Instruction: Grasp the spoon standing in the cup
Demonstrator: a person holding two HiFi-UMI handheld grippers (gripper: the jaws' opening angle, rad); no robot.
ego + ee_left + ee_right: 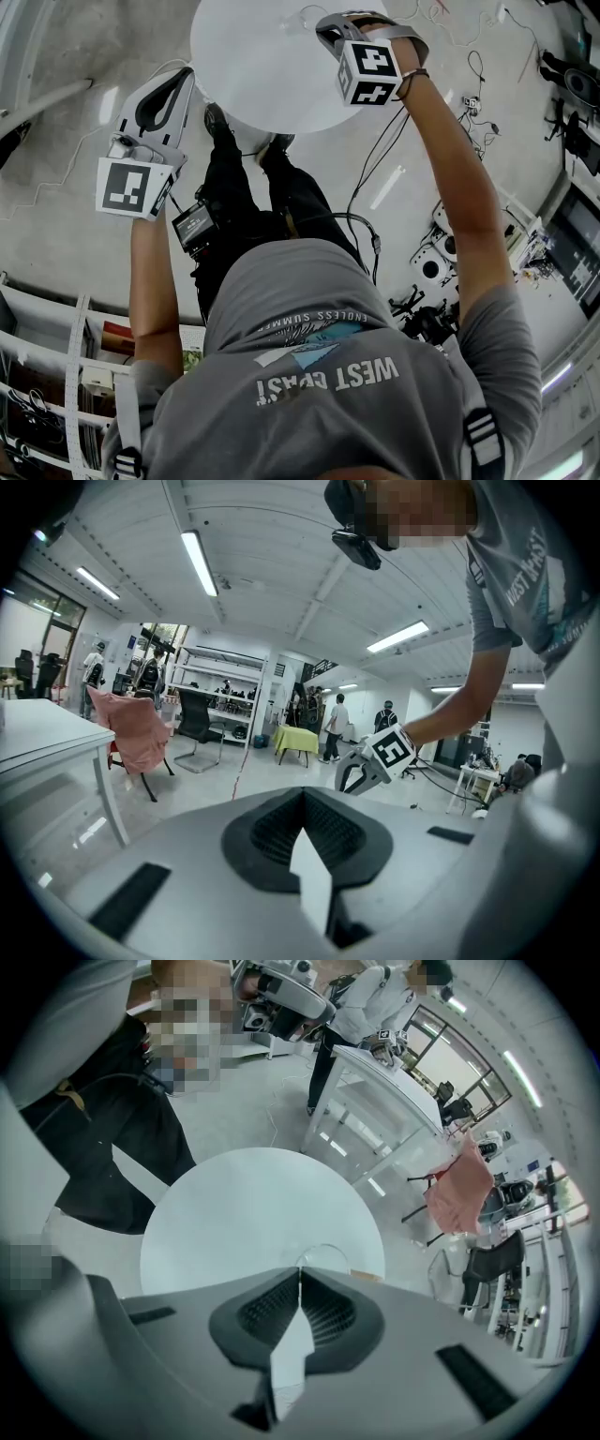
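While the left gripper hangs closed beside the round table, the right gripper, closed too, faces a clear cup near its edge.

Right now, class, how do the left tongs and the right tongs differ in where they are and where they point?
The right tongs hang over the round white table; the left tongs are off its edge, above the floor. The right tongs point down at the table, with what looks like a clear cup just past their tips; the left tongs point out across the room. Shared: both are shut with nothing between them.
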